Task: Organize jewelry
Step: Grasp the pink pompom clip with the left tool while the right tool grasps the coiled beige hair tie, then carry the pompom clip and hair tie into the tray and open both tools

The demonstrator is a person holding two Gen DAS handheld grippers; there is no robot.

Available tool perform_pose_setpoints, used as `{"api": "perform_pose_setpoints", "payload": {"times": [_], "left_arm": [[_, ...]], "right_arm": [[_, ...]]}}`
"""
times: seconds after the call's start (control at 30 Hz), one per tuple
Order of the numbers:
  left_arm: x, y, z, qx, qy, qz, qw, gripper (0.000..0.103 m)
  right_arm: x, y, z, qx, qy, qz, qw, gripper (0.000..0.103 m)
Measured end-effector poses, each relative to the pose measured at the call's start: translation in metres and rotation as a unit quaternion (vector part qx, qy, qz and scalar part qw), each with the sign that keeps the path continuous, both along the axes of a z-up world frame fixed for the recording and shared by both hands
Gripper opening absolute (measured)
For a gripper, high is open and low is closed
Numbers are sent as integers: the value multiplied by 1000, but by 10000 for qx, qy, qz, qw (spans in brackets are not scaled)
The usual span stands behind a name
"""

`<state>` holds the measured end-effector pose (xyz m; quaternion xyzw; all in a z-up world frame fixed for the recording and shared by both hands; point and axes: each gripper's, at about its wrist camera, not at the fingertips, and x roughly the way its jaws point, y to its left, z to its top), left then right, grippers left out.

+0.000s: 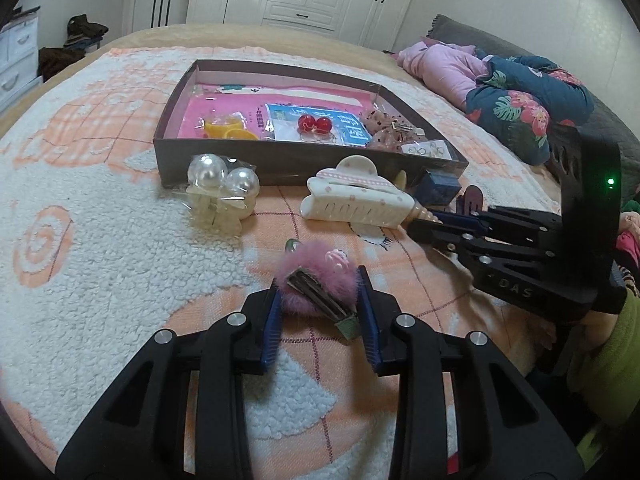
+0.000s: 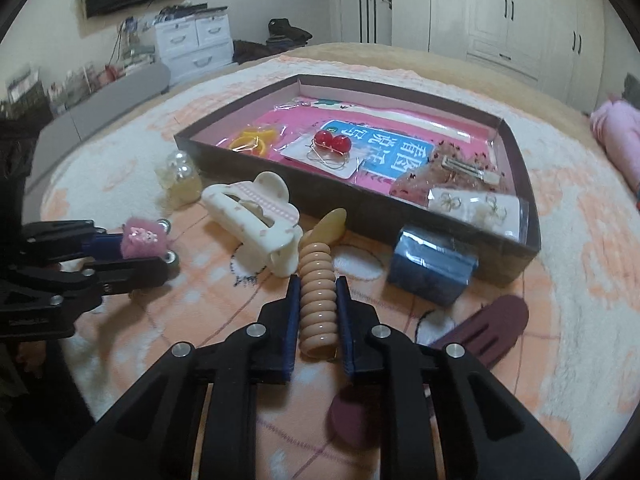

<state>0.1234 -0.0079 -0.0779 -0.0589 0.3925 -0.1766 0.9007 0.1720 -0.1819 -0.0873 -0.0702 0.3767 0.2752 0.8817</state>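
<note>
Tongs both clamped: left tongs on pink pompom clip, right tongs on spiral hair tie, cream claw clip between.

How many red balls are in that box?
2: the red balls sit touching, side by side, on a white card near the middle of the box. Others could be hidden.

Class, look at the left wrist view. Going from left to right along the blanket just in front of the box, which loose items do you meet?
Pearl hair clip → white claw clip → blue packet → right gripper, coming in from the right edge.
</note>
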Motion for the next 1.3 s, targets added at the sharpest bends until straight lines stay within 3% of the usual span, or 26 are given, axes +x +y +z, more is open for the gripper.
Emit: {"api": "perform_pose_setpoints", "payload": {"times": [0.5, 1.3], "left_arm": [[-9, 1, 20, -6, -213, 38, 9998, 21], [8, -4, 52, -66, -553, 137, 9984, 21]], "right_arm": [[-37, -18, 25, 494, -52, -162, 9986, 17], [-35, -38, 50, 806, -476, -461, 9945, 17]]}}
